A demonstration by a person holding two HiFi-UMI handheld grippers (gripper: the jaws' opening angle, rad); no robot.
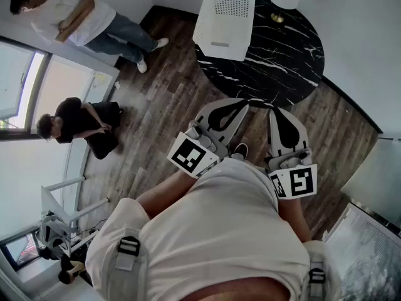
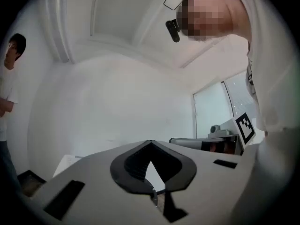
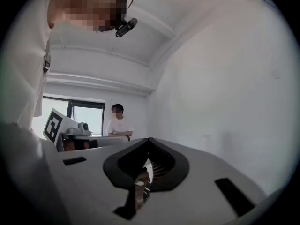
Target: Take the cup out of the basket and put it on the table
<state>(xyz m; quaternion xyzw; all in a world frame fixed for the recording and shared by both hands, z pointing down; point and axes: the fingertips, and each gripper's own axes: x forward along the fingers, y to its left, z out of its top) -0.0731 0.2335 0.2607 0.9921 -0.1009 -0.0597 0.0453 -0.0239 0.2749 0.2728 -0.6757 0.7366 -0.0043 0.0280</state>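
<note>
Plainly both the left tool and right tool are closed on nothing, held short of the counter; the cup is unseen, presumably inside the white basket at the counter's left edge; a blind reach could nudge that basket off.

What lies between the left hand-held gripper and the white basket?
In the head view, only a bare stretch of the black marble table shows between the left hand-held gripper and the white basket.
</note>
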